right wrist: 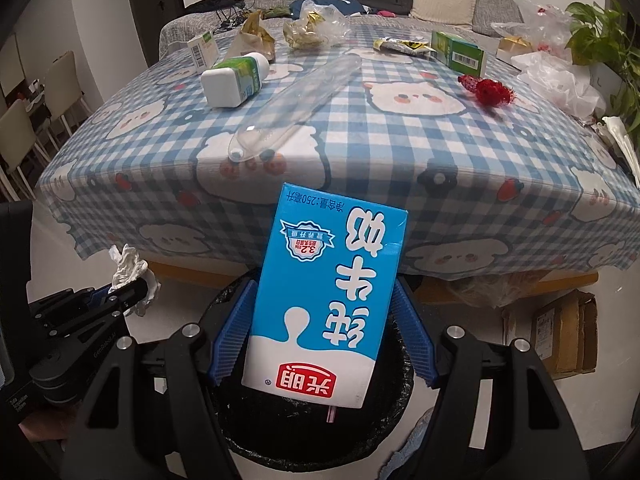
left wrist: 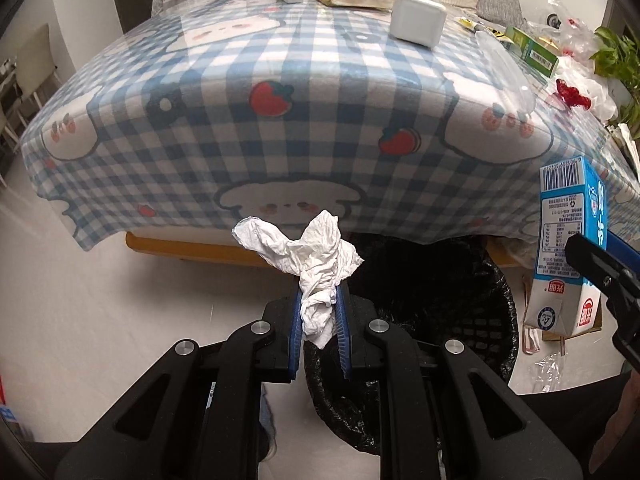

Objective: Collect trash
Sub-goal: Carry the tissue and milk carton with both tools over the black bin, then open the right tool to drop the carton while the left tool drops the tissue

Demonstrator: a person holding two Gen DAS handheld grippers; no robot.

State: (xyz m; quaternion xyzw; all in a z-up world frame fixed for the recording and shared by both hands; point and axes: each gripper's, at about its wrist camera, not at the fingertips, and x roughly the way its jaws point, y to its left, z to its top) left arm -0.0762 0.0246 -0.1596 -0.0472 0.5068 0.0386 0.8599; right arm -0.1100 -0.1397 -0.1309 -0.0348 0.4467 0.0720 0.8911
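Over bin point(right wrist: 240, 432): left tongs point(left wrist: 319, 312) clamp tissue point(left wrist: 308, 264); right tongs point(right wrist: 324, 320) clamp milk carton point(right wrist: 324, 292).

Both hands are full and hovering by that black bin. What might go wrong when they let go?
The crumpled tissue in the left gripper sits near the bin rim, not clearly over the opening; it is light and could drift onto the floor. The milk carton in the right gripper hangs upside down above the bin; any leftover milk may drip, or it could catch the rim and tumble out.
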